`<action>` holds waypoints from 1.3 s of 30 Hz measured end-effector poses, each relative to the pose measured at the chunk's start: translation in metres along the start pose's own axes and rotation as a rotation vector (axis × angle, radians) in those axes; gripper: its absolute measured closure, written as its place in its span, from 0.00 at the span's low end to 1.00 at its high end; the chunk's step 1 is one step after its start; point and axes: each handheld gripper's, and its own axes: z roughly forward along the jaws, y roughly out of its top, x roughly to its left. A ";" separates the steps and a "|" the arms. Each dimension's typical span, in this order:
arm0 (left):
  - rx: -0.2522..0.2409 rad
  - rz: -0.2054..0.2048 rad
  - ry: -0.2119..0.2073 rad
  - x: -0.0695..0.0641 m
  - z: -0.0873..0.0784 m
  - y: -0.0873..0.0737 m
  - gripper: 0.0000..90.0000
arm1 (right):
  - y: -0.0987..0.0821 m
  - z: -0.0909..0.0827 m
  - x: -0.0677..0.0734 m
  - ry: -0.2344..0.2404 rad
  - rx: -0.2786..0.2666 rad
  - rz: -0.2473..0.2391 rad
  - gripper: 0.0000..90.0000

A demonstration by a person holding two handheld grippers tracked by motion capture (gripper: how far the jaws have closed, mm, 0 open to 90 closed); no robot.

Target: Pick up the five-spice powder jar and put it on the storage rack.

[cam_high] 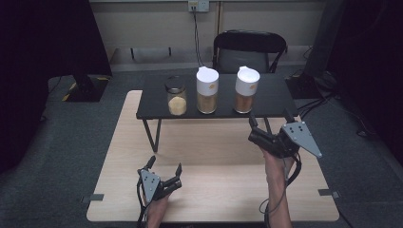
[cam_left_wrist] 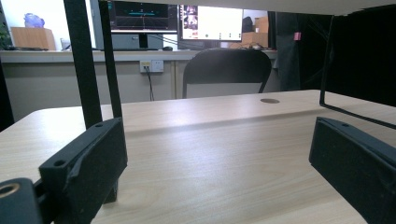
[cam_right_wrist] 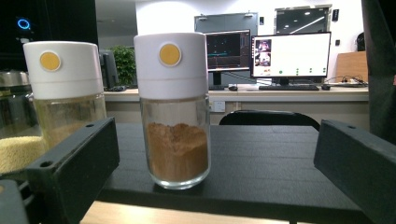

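Right gripper (cam_high: 268,124): jaws spread wide with nothing between the pads; it points at the front edge of the black shelf (cam_high: 157,102), at the shelf's right end.
Brown-powder jar (cam_right_wrist: 173,109): straight ahead of the right jaws, standing between their lines but beyond their tips, touched by neither. Clear glass body, white cap with a round yellow dot. Reddish-brown powder fills roughly the lower half; the glass above it is bare. It stands upright near the shelf's front edge.
Pale-powder jar (cam_right_wrist: 65,91): just past the left-hand jaw in the right gripper view, beside the brown-powder jar but apart from it. Same white cap and yellow dot. A pale tan powder lies inside, its lower part hidden behind the jaw.
Open-topped jar (cam_high: 176,96): farthest from the right jaws, at the left of the row. Clear glass, wearing no white cap; yellow grains fill about its lower half.
Left gripper (cam_high: 165,167): jaws released and wide apart, holding nothing, low over the wooden tabletop (cam_left_wrist: 210,149), well away from all three jars.
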 end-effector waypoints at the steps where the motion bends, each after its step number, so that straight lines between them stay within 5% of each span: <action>1: 0.000 0.000 0.000 0.000 0.000 0.000 0.04 | -0.001 -0.001 0.000 -0.001 0.000 0.002 0.00; 39: 0.000 0.000 0.000 0.000 0.000 0.000 0.04 | -0.038 -0.037 0.000 -0.022 0.015 0.011 0.00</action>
